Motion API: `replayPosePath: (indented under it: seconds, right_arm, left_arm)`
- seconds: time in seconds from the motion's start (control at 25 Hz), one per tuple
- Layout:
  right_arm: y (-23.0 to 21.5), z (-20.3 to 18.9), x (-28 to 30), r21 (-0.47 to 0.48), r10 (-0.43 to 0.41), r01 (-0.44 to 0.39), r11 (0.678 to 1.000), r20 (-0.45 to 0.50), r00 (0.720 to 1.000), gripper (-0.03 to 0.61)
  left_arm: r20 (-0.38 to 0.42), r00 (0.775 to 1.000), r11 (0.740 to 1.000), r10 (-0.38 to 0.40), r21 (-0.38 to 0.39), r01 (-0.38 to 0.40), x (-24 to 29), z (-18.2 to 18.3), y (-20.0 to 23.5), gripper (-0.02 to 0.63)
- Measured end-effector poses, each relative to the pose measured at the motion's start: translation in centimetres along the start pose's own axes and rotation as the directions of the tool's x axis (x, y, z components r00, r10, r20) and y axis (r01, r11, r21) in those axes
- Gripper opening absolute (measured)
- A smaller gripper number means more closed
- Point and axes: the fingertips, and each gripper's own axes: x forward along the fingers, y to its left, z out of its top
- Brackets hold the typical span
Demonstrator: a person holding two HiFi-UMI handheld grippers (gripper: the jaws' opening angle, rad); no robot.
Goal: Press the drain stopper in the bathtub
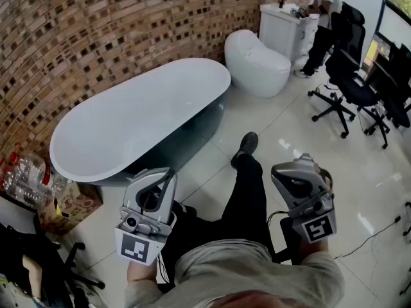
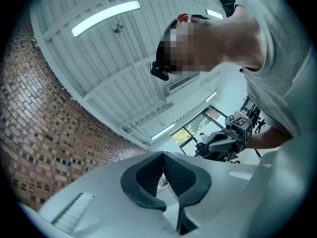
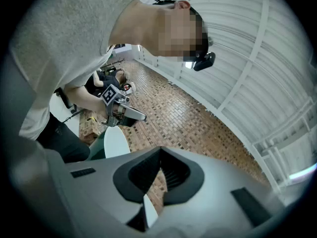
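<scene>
In a brick-walled showroom, a person stands on the glossy tiled floor (image 1: 308, 133) with a two-jaw tool in each hand, both held close to the chest and tipped upward toward the slatted white ceiling (image 2: 99, 58); the left claw (image 2: 162, 155) has its dark ribbed pads drawn together at the tips with nothing between them, and the right claw (image 3: 159, 153) is likewise closed and empty. The white oval bathtub (image 1: 186, 136) sits ahead and to the person's left, just beside the brick wall (image 1: 96, 37) and well apart from both claws; its drain stopper cannot be made out from here. Beyond the tub's far end stands a rounded white toilet (image 1: 257, 59), and past it a second person (image 1: 324, 18) stands at a white vanity (image 1: 279, 24). Black office chairs (image 1: 350, 76) line the right side of the room. Near the tub's near end, clear plastic bottles (image 1: 26, 178) lie beside a cardboard box (image 1: 74, 204). One dark shoe (image 1: 246, 146) is stepped forward on the tiles
</scene>
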Motion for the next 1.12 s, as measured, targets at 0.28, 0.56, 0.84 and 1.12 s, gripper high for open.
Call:
replayPosePath:
  seconds: [0.28,0.56,0.84,1.12]
  right_arm:
    - [-5.1,-8.9,2.9,0.023,0.018,-0.019,1.000,0.053,0.998,0.000]
    - [-8.3,-18.1,6.5,0.144,0.028,-0.040,0.989,0.084,0.996,0.000]
    - [-10.6,-24.6,12.5,0.178,0.125,-0.144,0.973,0.116,0.985,0.000]
    - [-12.8,-29.2,16.8,0.181,0.214,-0.248,0.952,0.186,0.959,0.000]
  left_arm:
    - [-0.039,0.999,0.999,0.003,0.043,-0.001,8.7,-6.7,2.0,0.002]
    - [-0.144,0.988,0.998,0.056,0.014,-0.055,14.0,-15.5,6.4,0.002]
    - [-0.241,0.955,0.984,0.175,0.027,-0.174,16.8,-21.1,11.7,0.002]
    - [-0.253,0.914,0.949,0.317,0.085,-0.305,17.9,-23.4,15.0,0.002]
